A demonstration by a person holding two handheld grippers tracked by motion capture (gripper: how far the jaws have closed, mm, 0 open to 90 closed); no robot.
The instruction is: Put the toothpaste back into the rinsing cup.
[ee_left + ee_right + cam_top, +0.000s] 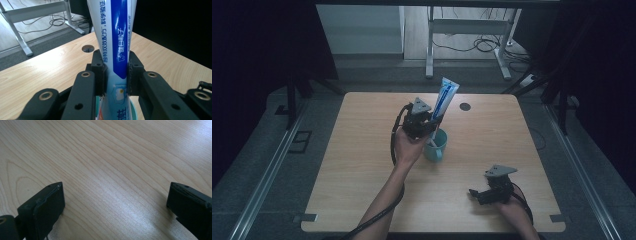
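Observation:
A blue-and-white toothpaste tube stands upright, its lower end inside a teal mug near the table's middle. My left gripper is shut on the tube just above the mug's rim. In the left gripper view both pads press the sides of the toothpaste tube, and the mug peeks out below. My right gripper rests low near the front right of the table, open, with only bare wood between its fingers.
The wooden table has a round cable hole at the back, right of the tube. Beyond the far edge stand a white desk frame and floor cables. Dark curtains flank both sides.

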